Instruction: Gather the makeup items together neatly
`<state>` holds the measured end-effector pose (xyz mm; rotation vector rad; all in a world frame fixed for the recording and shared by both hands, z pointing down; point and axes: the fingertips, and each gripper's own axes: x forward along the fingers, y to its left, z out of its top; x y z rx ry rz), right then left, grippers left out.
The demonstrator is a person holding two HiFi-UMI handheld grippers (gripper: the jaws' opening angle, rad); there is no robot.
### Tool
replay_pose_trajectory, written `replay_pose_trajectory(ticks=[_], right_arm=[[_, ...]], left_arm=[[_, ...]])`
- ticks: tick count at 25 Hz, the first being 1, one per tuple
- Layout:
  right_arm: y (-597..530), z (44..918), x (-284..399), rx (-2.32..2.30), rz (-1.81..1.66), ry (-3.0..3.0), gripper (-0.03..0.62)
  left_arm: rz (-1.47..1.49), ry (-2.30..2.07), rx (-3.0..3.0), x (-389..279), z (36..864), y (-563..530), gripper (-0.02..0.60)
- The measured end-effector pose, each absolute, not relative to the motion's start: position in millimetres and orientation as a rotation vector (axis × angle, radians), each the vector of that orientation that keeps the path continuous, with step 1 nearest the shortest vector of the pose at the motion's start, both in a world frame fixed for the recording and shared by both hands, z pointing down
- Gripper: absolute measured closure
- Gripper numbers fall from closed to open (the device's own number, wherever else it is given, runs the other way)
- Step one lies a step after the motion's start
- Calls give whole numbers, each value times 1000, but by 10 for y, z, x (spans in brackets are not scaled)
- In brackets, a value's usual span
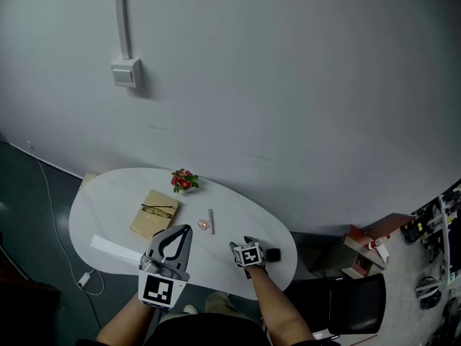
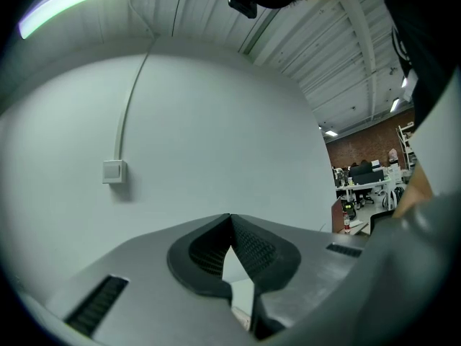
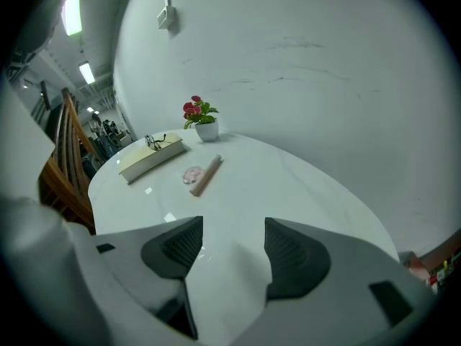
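White and glossy, the oval surface [image 1: 108, 215] carries the two makeup items near its middle: a round pink compact [image 1: 202, 224] and a slim pale stick [image 1: 211, 220]. They lie just beside each other, the compact on the stick's left. I cannot tell whether they touch.

My right gripper [image 3: 234, 244] hovers low over the near part of the surface with its jaws apart and only bare tabletop between them. In its view the compact [image 3: 193, 174] and the stick [image 3: 206, 174] sit ahead and a little to the left, clear of the jaws.

My left gripper [image 2: 230, 218] is tilted upward, so its view takes in the grey wall and a switch box [image 2: 113, 171]. Its jaws meet at the tips with nothing clamped between them. In the head view it [image 1: 186, 229] sits near the compact, at its left.

Farther left lies a tan book [image 1: 153, 213] with a pair of glasses [image 1: 156, 209] on top. A small pot of red flowers [image 1: 184, 181] stands at the far edge by the wall.
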<state>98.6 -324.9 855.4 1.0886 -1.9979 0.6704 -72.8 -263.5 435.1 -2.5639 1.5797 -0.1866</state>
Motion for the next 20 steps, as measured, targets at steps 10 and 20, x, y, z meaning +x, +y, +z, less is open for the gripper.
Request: replay_pose_trajectory(ticks=[10, 20], right_arm=[[-3487, 8665, 262, 902, 625, -2041, 315], [-3662, 8836, -119, 837, 658, -2037, 316]], left_arm=[[-225, 1652, -2514, -940, 4408, -2774, 565], [-256, 1723, -2473, -1093, 4437, -2803, 565]])
